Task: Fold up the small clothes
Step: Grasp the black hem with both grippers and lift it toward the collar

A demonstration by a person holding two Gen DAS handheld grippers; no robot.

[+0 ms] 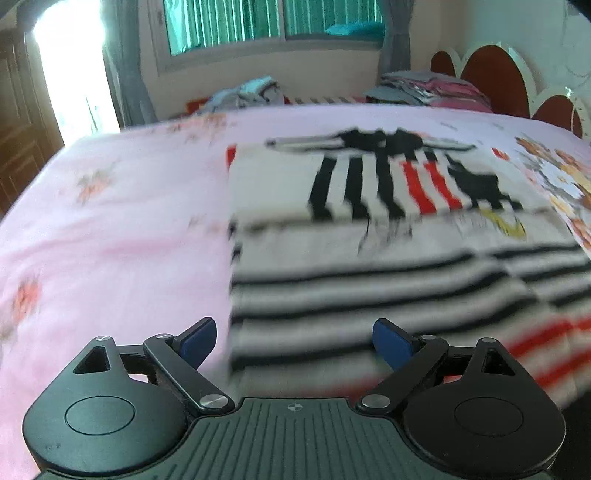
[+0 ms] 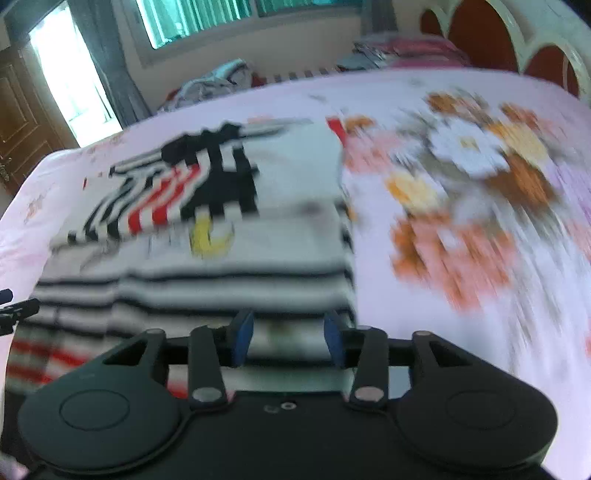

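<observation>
Blue-padded left gripper (image 1: 294, 343) and right gripper (image 2: 289, 338) spread over striped garment (image 1: 388, 266).

Left tongs (image 1: 293, 341): matte black linkage arms, silver pivot screws, blue pads (image 1: 391, 341), ribbed base. Right tongs (image 2: 288, 338): same build, smooth base.

This is a bedroom in a home. A wide bed covered by a pink floral cotton sheet (image 1: 110, 221) fills both views, with a scalloped white-and-dark-red headboard (image 1: 495, 79) at its far right. Behind it stand a window with teal vertical blinds (image 1: 236, 26), grey curtains (image 1: 129, 74) and a brown panelled wooden door (image 2: 14, 118). Piles of folded clothing (image 1: 432, 90) rest along the bed's far edge.
</observation>
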